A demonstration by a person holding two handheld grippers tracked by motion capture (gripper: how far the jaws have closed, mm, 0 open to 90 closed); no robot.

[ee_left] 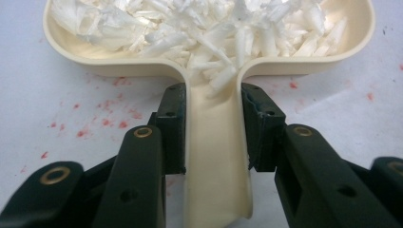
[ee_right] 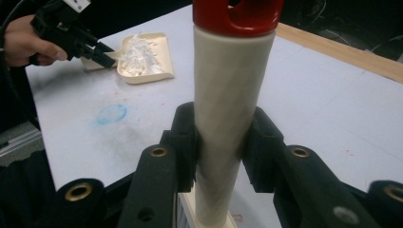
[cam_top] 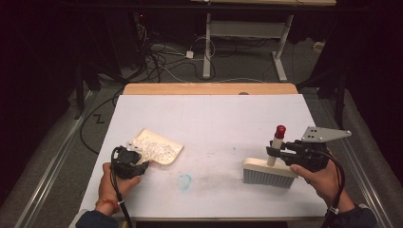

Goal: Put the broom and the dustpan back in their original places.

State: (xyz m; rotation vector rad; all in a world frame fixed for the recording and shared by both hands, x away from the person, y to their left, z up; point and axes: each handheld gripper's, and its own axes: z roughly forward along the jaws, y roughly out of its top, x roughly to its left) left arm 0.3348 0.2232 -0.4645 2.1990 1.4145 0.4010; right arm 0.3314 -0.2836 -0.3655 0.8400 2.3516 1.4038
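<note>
My left gripper (cam_top: 139, 164) is clamped on the handle of the cream plastic dustpan (cam_top: 159, 147); in the left gripper view both pads (ee_left: 173, 126) press flat against the handle's sides, approx. midway along it, handle running straight between the jaws. Dustpan sits on the white table cover (cam_top: 214, 118), left-centre, tray end pointing away from my left hand (cam_top: 114, 183). Tray holds a heap of white shredded paper scraps (ee_left: 204, 28); a few scraps spill down into the handle channel. My right gripper (cam_top: 273, 151) is clamped on the upright cream handle of the hand brush w/ red cap (cam_top: 272, 164); in the right gripper view pads sit on opposite sides of the shaft, below the cap. Brush head w/ pale bristles rests on the cover, right side, well apart from the dustpan. Grey three-cornered plate (cam_top: 325, 135) sits on top of the right gripper; right hand (cam_top: 323, 180) behind it. Between pan and brush: blue smudge (cam_top: 184, 181) on the cover, nearer the front edge. Red specks (ee_left: 100, 118) on the cover beside the pan handle.
</note>
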